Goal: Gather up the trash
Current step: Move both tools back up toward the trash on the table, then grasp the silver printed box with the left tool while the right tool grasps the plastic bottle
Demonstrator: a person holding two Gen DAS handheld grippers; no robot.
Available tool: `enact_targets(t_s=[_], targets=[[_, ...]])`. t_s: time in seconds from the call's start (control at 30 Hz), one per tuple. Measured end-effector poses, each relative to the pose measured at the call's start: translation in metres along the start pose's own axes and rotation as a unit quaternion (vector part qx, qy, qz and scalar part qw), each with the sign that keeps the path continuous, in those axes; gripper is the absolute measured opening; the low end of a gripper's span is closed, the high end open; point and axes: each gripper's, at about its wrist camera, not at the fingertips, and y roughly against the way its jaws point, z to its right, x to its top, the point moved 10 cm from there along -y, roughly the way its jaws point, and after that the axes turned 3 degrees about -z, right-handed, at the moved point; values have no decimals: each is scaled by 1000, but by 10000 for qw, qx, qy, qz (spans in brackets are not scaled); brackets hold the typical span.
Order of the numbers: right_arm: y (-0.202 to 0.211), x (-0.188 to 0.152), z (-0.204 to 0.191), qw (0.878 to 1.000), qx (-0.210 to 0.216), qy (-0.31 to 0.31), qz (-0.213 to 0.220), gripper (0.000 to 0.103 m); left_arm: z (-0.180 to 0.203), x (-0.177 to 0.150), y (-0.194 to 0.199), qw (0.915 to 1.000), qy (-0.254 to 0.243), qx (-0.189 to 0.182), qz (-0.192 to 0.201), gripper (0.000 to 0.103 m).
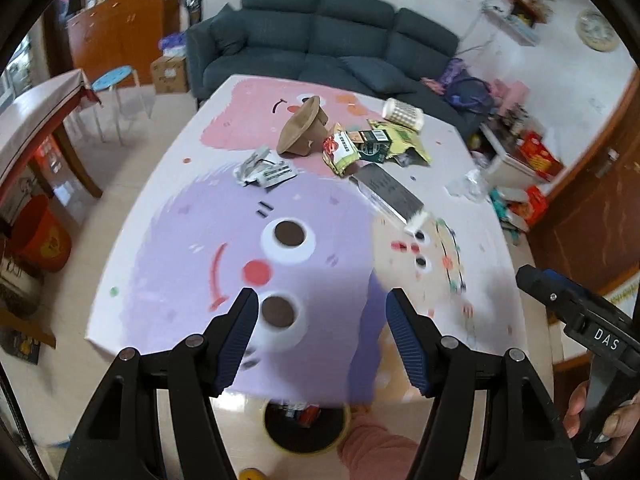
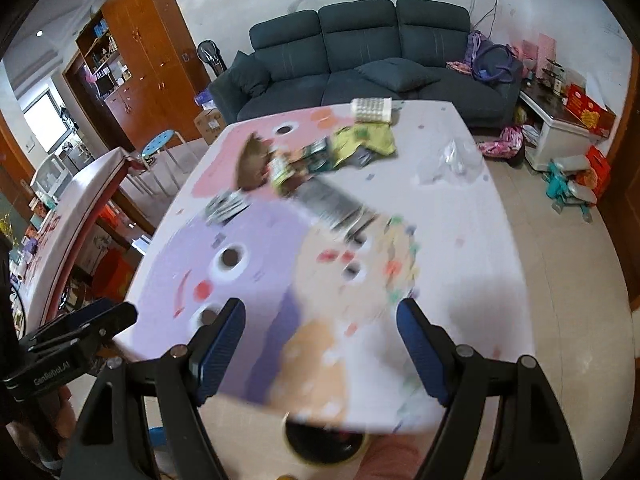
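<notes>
- My left gripper (image 1: 322,332) hangs over the near edge of the table (image 1: 168,184), its blue pads spread apart with nothing between them.
- My right gripper (image 2: 320,344) is spread the same way, also empty, above the near right part of the tabletop; it shows at the right edge of the left view, with my hand (image 1: 612,424) on its handle.
- Just below the near table edge sits a round dark bin (image 1: 306,426) with a yellow rim, some bits already in it; my pink sleeve (image 1: 376,448) is beside it.
- The trash lies well apart from both grippers, toward the far half of the table, with only printed cloth between.
- Nearest is a long dark box (image 1: 386,190), lying flat, its long axis running diagonally from the pile toward the near right.
- Left of it lies a crumpled silver wrapper (image 1: 264,170).
- Behind are a brown paper cone (image 1: 302,128) tipped on its side, green and yellow snack packets (image 1: 376,146) overlapping, and a white patterned cup (image 1: 402,114) on its side.
- A clear plastic bag (image 1: 468,186) sits near the right edge.
- A dark sofa (image 1: 320,36) stands beyond the table.
</notes>
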Motion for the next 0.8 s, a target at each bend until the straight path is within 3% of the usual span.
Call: enact_targets(t_s=[0.2,0.37,0.43,0.6,0.8], targets=[[-45,57,71,9992,169,-30,-360,79,61,39,-72,9978,287,61,-597,65],[-84,92,122,9978,136,-125,-638,79,89,66,-137,9894,846,163,-1167,69],[-100,107,140,9969,158,-280,-712,79,96,79,-160,9854,1064,209,-1310,79],[-129,137,173,9938,176,-805,-741,79,98,94,-206,9743,1425,443,-1687,79],[-161,154,205,9848,74,-1432,-981,79,87,99,-238,9601,1689,1111,-1931,79]])
